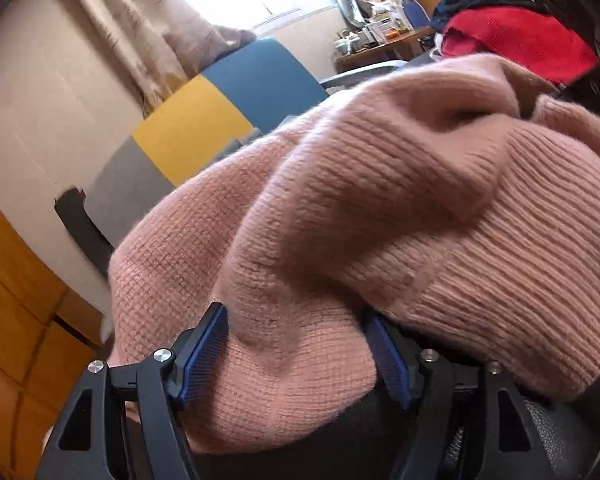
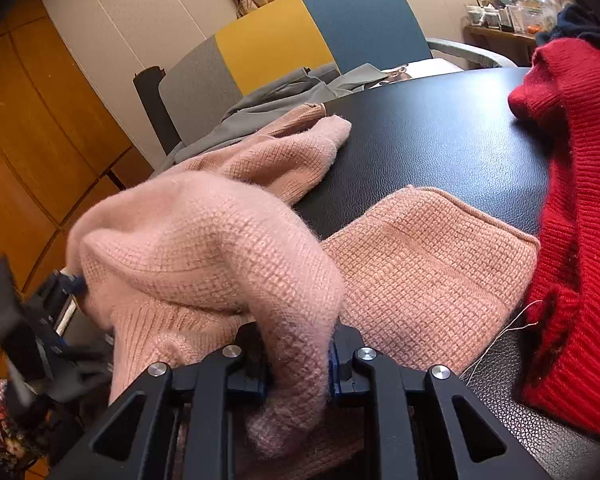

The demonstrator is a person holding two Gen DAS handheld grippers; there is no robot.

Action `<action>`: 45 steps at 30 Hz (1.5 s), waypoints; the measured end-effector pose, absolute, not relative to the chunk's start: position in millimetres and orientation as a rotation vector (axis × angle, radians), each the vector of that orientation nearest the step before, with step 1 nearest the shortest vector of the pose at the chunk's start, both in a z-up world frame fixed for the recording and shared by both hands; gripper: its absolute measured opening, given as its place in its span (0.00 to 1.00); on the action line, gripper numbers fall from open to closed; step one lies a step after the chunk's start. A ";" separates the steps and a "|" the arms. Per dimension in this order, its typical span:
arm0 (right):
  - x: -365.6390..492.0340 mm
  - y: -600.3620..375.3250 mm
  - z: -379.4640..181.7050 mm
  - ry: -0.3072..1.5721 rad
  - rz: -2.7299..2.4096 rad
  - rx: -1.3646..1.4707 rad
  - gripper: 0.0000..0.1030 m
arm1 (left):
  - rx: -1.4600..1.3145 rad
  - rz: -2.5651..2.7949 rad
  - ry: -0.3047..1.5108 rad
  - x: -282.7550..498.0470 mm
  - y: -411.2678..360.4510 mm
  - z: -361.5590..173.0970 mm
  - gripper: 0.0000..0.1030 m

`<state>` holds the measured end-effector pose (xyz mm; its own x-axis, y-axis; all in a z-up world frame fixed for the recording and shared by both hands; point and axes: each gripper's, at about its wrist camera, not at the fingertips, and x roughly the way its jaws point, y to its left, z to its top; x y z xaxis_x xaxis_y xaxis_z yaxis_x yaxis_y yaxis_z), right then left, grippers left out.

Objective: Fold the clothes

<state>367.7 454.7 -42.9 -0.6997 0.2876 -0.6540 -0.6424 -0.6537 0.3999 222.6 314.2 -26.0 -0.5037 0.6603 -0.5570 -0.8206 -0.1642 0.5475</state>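
On the black bench, the pink sweater is lying half bunched; the right hand-held gripper is pinching a fold, while the left hand-held gripper is gaping wide, pads not pressing. Mid-fold, I'd judge; next, the left needs a fresh grip on an edge.

On the bench in front of me, the sweater lies bunched at the near left with one flat part spread to its right and a sleeve reaching toward the far edge. A second knit garment lies along the right side, just beside that flat part. Behind the sweater another garment hangs over the far left edge, and a chair stands beyond it. My right tongs sit at the sweater's near fold, my left tongs at its left end.
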 end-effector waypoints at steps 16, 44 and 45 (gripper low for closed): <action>365.5 428.3 17.4 0.759 2.494 -0.631 0.14 | -0.318 1.991 0.452 216.3 256.6 77.5 0.11; 396.7 319.7 303.3 0.140 2.849 0.225 0.12 | 0.073 1.887 -0.109 214.3 158.0 309.3 0.11; 397.8 317.3 309.9 0.144 2.863 0.249 0.12 | 0.084 1.878 -0.121 217.2 152.8 314.5 0.11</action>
<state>397.8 317.3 309.9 -0.9506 0.2684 0.1560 -0.2514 -0.9604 0.1205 217.2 152.8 314.5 -0.3057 0.9446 0.1193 -0.9521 -0.3029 -0.0416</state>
